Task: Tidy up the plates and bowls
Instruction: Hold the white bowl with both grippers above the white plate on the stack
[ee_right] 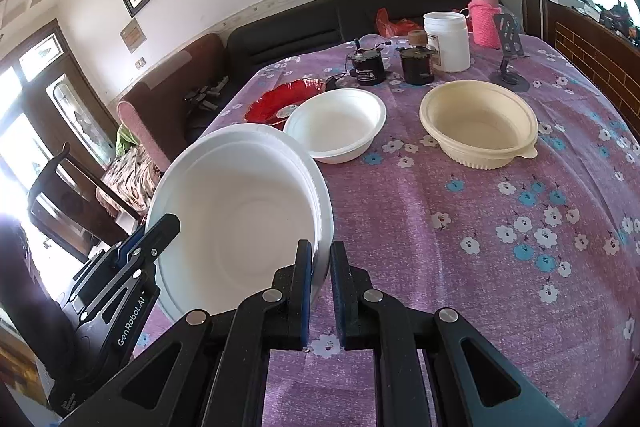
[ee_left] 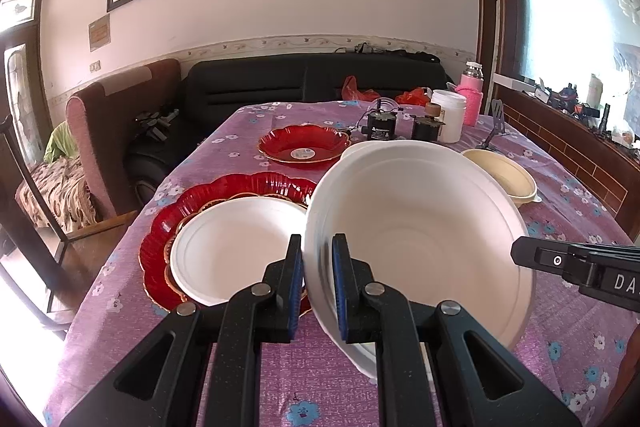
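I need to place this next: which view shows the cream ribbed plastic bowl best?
The right wrist view: the cream ribbed plastic bowl sits fully in sight on the purple floral tablecloth, rim, tab and ribbed wall clear. The left wrist view shows only part of it, behind the large white bowl that both grippers hold.

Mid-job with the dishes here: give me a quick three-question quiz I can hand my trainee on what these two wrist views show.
1. True or false: the left tool and the right tool each grip the rim of the large white bowl.
2. In the left wrist view, the smaller white bowl beside it sits on: A) a scalloped red plate; B) a cream bowl; C) bare cloth.
3. What colour is the knitted sleeve on the flask?
Key: 1 true; 2 A; 3 pink.
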Tool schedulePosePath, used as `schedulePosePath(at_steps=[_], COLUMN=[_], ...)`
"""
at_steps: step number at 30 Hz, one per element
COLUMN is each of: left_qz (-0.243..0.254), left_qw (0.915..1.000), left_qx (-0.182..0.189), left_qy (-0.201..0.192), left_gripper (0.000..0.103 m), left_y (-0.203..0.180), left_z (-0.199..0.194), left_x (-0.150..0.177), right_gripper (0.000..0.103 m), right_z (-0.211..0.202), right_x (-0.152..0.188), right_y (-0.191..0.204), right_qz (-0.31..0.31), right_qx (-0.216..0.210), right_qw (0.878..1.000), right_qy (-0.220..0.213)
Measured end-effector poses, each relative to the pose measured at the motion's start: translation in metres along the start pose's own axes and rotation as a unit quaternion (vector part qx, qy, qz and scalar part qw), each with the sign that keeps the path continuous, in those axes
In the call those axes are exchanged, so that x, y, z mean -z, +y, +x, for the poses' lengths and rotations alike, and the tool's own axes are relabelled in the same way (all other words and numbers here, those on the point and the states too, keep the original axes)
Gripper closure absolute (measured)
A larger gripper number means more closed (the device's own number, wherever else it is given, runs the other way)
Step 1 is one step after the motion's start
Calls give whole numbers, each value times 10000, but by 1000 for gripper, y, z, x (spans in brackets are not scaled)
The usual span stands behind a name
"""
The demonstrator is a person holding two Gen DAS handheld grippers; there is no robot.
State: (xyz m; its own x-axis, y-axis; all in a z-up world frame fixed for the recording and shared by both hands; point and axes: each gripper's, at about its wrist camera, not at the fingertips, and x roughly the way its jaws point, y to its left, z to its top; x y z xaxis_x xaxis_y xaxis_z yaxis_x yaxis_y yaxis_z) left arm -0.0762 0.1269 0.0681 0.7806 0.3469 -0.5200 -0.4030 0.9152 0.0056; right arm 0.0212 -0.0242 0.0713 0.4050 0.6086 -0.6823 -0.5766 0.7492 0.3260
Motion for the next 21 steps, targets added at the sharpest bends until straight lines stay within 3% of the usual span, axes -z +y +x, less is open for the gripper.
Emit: schedulePosePath(at_steps=[10,21], left_qz=[-102,-592], left_qw=[9999,9973], left_qx=[-36,-410], left_qy=[9,-126], left_gripper=[91,89], left_y=[12,72], left_z=[0,-8], left_x=[-5,-31], right_gripper=[92,92], right_z=[5,27], right_x=[-8,-44], right_y=[10,62], right_qz=[-76,-300], right_qx=[-59,-666], right_qw=[9999,9973], right_qy=[50,124])
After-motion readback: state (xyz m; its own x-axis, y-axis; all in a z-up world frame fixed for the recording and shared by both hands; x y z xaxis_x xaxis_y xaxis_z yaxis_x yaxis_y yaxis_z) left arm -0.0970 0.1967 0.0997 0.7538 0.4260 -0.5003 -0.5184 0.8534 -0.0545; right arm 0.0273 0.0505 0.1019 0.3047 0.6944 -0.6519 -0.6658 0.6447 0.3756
